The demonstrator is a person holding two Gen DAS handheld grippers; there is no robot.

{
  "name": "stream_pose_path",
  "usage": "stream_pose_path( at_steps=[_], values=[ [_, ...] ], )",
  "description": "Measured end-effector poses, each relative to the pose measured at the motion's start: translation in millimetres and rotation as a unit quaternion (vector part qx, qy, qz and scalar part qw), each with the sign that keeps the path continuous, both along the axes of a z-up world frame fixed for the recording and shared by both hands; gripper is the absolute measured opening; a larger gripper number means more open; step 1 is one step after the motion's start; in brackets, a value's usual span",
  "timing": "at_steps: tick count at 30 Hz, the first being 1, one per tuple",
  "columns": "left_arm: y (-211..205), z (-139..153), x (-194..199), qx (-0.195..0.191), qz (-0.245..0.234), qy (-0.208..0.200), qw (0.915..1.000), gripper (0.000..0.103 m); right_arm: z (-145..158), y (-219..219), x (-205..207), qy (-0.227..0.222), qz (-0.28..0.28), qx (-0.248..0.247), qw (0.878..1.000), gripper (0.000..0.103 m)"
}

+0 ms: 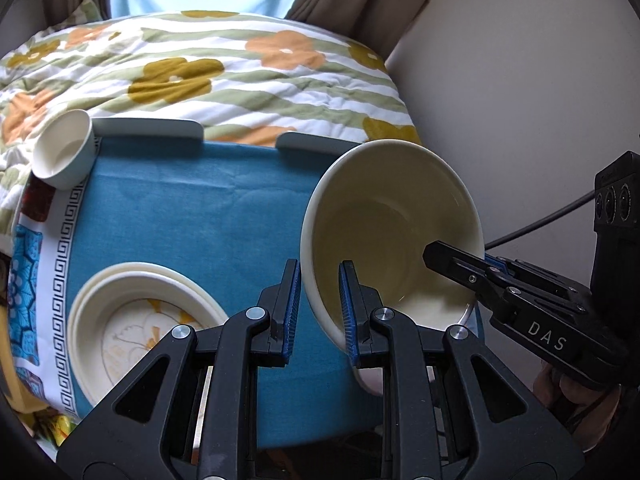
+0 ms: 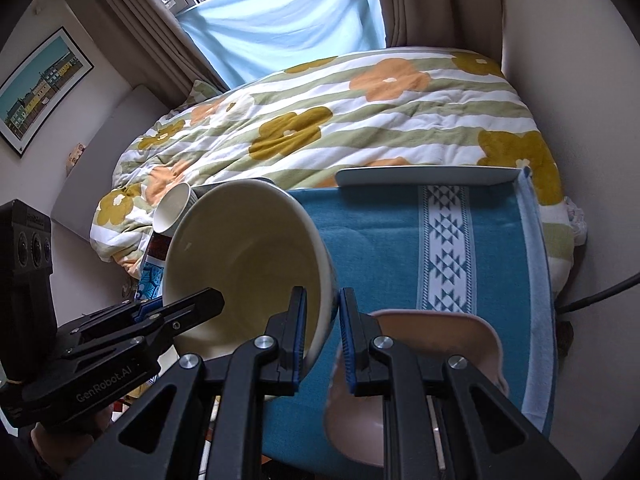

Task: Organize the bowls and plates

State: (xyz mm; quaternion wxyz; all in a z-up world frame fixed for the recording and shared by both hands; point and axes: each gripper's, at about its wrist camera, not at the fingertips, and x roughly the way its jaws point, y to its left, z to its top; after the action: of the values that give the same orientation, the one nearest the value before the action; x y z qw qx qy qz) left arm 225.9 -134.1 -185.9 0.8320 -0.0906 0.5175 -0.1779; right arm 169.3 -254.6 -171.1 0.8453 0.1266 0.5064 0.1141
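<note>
We hold the large cream bowl (image 1: 390,232) tilted in the air above the blue cloth (image 1: 180,216), beside the stacked plates (image 1: 136,320). Our left gripper (image 1: 320,308) pinches its near rim and our right gripper (image 2: 322,336) clamps the opposite rim, both angled steeply downward.

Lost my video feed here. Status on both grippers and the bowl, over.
Left gripper and right gripper both shut on cream bowl rim, bowl tilted above blue tablecloth. Stacked plates lower left, pink bowl right.
</note>
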Motion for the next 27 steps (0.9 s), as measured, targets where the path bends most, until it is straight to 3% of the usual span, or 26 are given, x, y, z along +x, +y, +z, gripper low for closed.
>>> stream_pose_path(
  at_steps=[12,15,27],
  values=[
    [-84,-47,-27,0.047,-0.061,0.057,0.9954,0.017,-41,-73,-48,0.051,-0.034,0.001,0.998,0.015],
    [-95,-62,-28,0.074,-0.075,0.067,0.9922,0.017,-57,-81,-54,0.066,-0.049,0.011,0.997,0.015],
    [-114,-98,-24,0.117,-0.111,0.082,0.9835,0.017,-96,-91,-57,0.101,-0.077,0.013,0.992,0.015]
  ],
)
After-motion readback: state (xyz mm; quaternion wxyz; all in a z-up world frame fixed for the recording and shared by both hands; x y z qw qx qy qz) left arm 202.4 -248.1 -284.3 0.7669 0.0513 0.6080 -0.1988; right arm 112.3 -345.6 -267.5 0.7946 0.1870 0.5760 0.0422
